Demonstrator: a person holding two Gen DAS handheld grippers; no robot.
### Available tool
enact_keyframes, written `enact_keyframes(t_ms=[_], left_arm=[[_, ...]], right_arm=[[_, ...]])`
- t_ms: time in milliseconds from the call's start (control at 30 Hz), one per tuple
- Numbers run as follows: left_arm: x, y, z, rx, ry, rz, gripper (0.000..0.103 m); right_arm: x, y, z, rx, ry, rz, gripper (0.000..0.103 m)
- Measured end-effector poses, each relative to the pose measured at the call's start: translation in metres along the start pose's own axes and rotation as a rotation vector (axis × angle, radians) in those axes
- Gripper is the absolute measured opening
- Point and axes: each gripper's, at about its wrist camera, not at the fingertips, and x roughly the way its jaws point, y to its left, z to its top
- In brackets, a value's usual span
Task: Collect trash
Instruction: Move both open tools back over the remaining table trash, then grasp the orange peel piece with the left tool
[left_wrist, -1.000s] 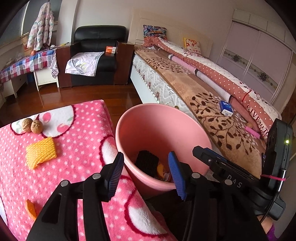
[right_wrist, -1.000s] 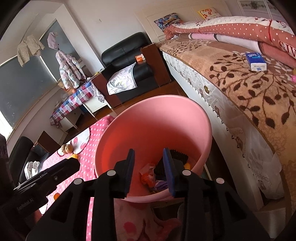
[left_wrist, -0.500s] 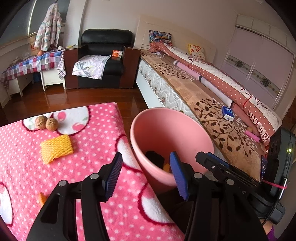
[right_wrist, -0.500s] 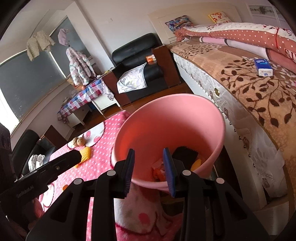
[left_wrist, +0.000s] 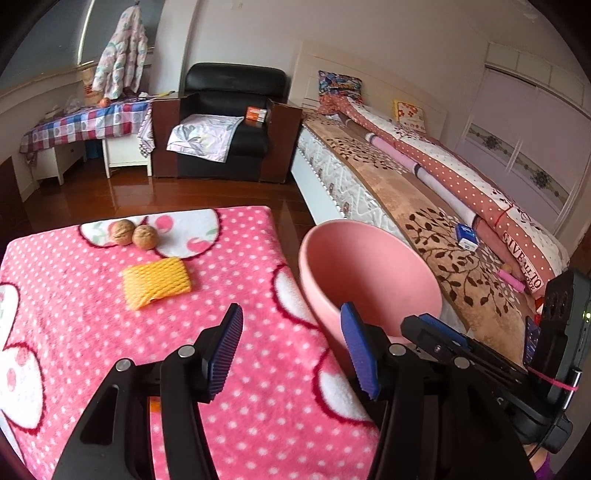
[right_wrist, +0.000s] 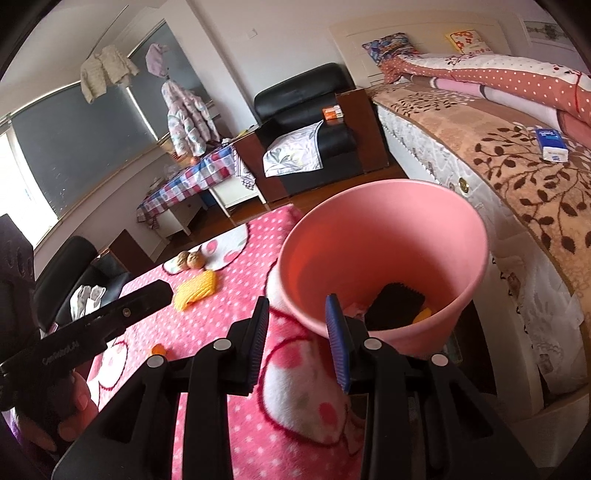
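A pink bin (left_wrist: 369, 269) (right_wrist: 384, 243) stands beside the table's right edge, with a black piece (right_wrist: 393, 306) and orange scraps inside. On the pink polka-dot tablecloth (left_wrist: 74, 302) lie a yellow foam net (left_wrist: 157, 282) (right_wrist: 195, 290), two walnuts (left_wrist: 133, 234) (right_wrist: 190, 260) and a small orange scrap (right_wrist: 159, 349). My left gripper (left_wrist: 291, 347) is open and empty above the cloth, near the bin. My right gripper (right_wrist: 299, 343) is open and empty at the bin's near rim.
A bed (left_wrist: 424, 192) with a brown patterned cover runs along the right, a blue tissue pack (left_wrist: 466, 236) on it. A black armchair (left_wrist: 225, 122) and a checked-cloth table (left_wrist: 85, 125) stand at the back, across a wooden floor.
Both grippers have pulled back and left from above the bin toward the table. The right gripper's jaws have opened wider. More of the tablecloth shows.
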Motion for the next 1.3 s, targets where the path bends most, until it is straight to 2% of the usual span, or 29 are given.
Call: enact_keyframes(t_ms=[167, 433, 533, 733, 967, 1300], left_arm=[[-0.016, 0.019, -0.003, -0.023, -0.021, 0.033, 0.055], [-0.054, 0.067, -0.001, -0.062, -0.1, 0.132, 0.055], [-0.063, 0.085, -0.004, -0.076, -0.108, 0.167, 0.055], [-0.058, 0.115, -0.026, -0.139, -0.042, 0.188, 0.054], [-0.025, 0.111, -0.05, -0.111, 0.057, 0.188, 0.054], [0.01, 0.118, -0.063, -0.116, 0.14, 0.197, 0.053]], right_arm=[[-0.003, 0.01, -0.005, -0.019, 0.007, 0.016, 0.032], [-0.001, 0.029, -0.014, -0.062, 0.03, 0.044, 0.032], [0.002, 0.035, -0.019, -0.075, 0.045, 0.052, 0.032], [0.009, 0.047, -0.029, -0.097, 0.084, 0.059, 0.032], [0.021, 0.055, -0.033, -0.114, 0.121, 0.061, 0.032], [0.034, 0.059, -0.036, -0.122, 0.161, 0.048, 0.032]])
